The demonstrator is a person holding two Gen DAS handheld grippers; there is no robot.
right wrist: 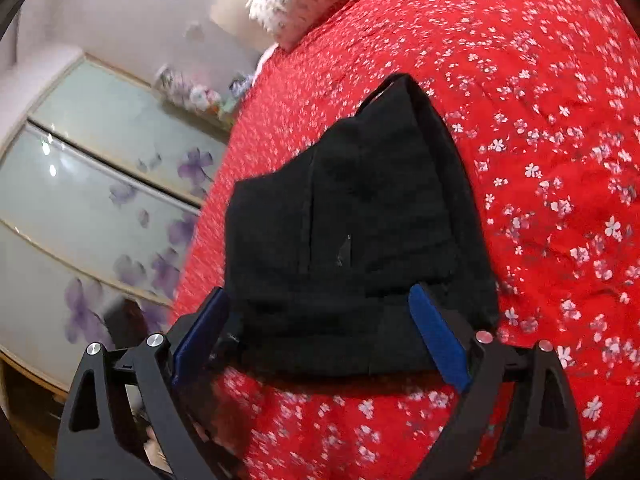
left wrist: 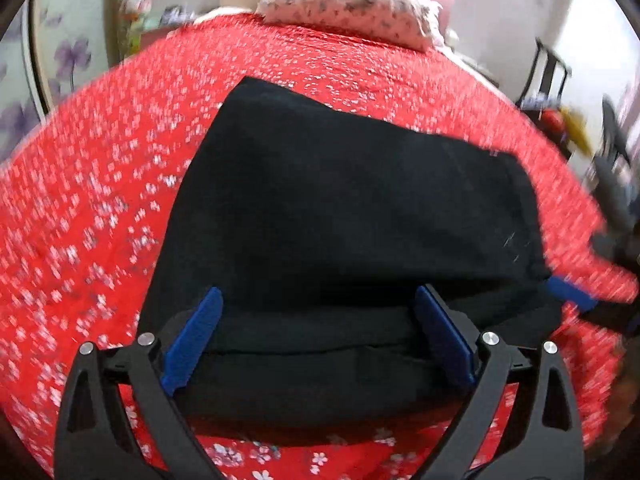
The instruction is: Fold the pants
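The black pants (left wrist: 340,216) lie folded into a thick stack on the red flowered bedspread (left wrist: 100,200). My left gripper (left wrist: 318,300) is open, its blue fingers (left wrist: 196,332) set wide over the near edge of the stack, holding nothing. In the right wrist view the same pants (right wrist: 360,220) lie ahead. My right gripper (right wrist: 320,300) is open over their near edge, its fingers (right wrist: 436,336) apart and empty. A blue finger of the right gripper (left wrist: 570,292) shows at the right end of the stack in the left wrist view.
A flowered white pillow (left wrist: 344,4) lies at the head of the bed. A wardrobe with purple flower doors (right wrist: 100,200) stands beside the bed. Dark furniture with clutter (left wrist: 560,112) stands off the bed's right side.
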